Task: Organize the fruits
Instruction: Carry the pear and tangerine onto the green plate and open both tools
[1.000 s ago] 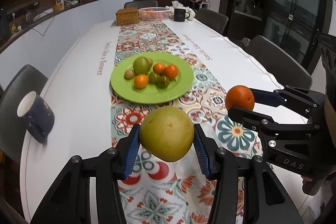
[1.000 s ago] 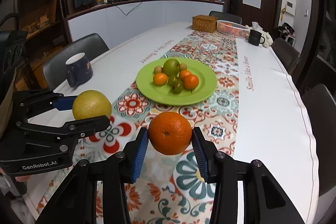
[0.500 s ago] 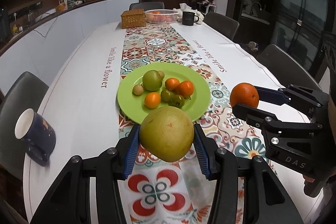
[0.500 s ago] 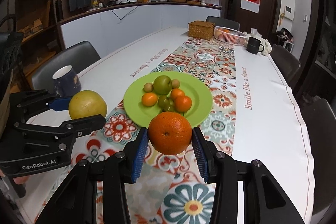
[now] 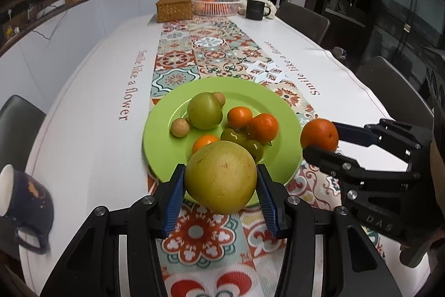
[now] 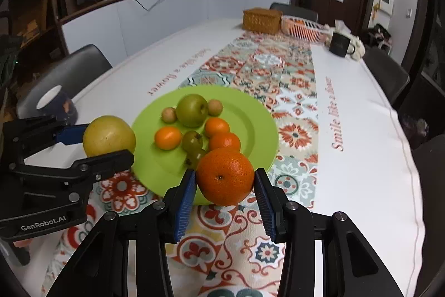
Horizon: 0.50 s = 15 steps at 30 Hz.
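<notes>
My left gripper (image 5: 221, 196) is shut on a large yellow-green pomelo (image 5: 220, 176), held above the near rim of the green plate (image 5: 167, 146). My right gripper (image 6: 225, 194) is shut on a large orange (image 6: 225, 176), held above the plate's (image 6: 258, 127) near right rim. The plate carries a green apple (image 5: 204, 110), several small oranges and some small green and brown fruits. The right gripper with the orange (image 5: 319, 134) shows in the left wrist view, and the left gripper with the pomelo (image 6: 109, 136) shows in the right wrist view.
A dark blue mug (image 5: 23, 202) stands near the table's left edge. At the far end are a wicker box (image 5: 174, 8), a white basket (image 5: 215, 4) and a black mug (image 5: 255, 9). A patterned runner (image 5: 211, 46) runs down the table. Chairs line both sides.
Both grippers have moved forward toward the green plate, each still holding its fruit. The plate now lies right under the fruit.
</notes>
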Tool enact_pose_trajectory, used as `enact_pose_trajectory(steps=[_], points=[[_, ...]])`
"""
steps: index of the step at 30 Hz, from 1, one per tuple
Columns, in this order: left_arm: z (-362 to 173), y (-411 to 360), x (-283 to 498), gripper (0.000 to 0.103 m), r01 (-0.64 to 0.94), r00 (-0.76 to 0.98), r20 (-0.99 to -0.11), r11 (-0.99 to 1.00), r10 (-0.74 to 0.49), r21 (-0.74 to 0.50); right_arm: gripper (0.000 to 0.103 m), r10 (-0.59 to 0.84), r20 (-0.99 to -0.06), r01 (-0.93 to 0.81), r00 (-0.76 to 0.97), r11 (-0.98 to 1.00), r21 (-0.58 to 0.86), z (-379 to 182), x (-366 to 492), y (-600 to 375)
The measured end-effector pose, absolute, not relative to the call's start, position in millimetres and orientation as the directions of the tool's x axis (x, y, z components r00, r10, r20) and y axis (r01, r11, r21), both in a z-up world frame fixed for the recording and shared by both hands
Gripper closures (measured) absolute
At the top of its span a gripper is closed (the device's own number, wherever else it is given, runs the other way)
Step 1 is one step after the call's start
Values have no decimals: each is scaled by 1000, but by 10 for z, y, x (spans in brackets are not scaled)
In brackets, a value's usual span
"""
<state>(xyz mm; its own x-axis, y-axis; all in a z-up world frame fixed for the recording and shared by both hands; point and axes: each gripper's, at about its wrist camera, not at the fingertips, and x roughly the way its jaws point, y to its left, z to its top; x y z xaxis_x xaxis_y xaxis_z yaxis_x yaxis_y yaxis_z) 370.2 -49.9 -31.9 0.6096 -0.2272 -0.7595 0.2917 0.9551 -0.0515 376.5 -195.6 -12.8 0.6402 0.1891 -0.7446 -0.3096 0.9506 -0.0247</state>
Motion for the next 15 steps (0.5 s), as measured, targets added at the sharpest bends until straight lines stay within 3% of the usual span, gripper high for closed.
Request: enact_pose_trajectory(steps=[15], points=[[-596,-558,3957,54,326,567,-790,944,-232,-44,60,218,-774,-340,594,940,4,-425,4033,-1873]])
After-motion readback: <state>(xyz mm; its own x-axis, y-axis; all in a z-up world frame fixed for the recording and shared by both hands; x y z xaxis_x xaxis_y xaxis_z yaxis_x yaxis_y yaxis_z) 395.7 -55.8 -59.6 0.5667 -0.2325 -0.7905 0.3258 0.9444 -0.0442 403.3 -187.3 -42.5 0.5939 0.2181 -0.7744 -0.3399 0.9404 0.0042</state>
